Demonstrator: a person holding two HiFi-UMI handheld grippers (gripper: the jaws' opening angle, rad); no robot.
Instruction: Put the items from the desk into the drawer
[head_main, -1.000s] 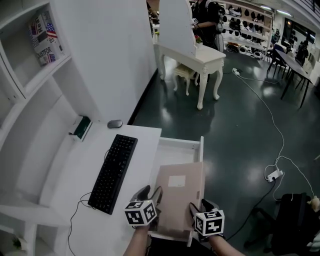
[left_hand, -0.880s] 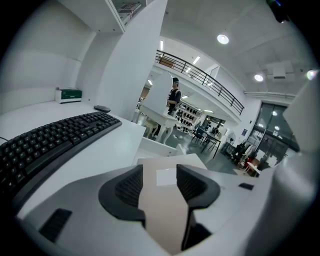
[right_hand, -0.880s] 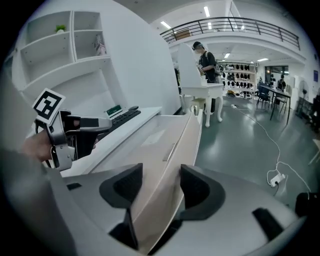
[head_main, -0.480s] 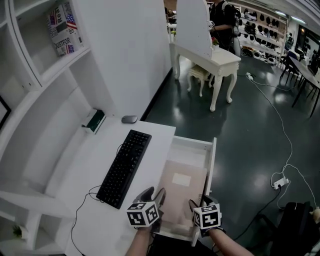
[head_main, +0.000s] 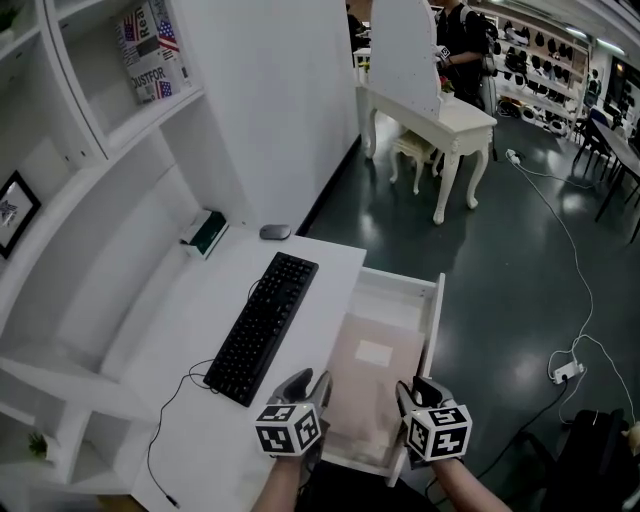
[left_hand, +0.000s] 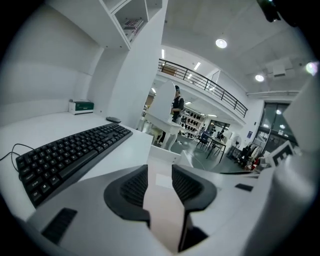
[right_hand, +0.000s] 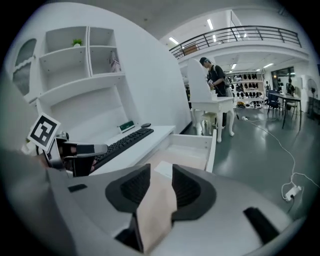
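Left gripper (head_main: 305, 383) and right gripper (head_main: 415, 390): pale grey moulded shells, jaws lined with dark ribbed pads (left_hand: 135, 187), each carrying a white cube (head_main: 290, 428) printed with black square markers on its faces.

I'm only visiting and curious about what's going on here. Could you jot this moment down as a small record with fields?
Desk: holds keyboard, mouse, green-and-white box
Drawer: open, at the desk's right side
Beige folder: flat inside the drawer
Left gripper: jaws apart, just been closing; folder's near edge in the gap, unclamped
Right gripper: likewise apart, just been closing, folder unclamped
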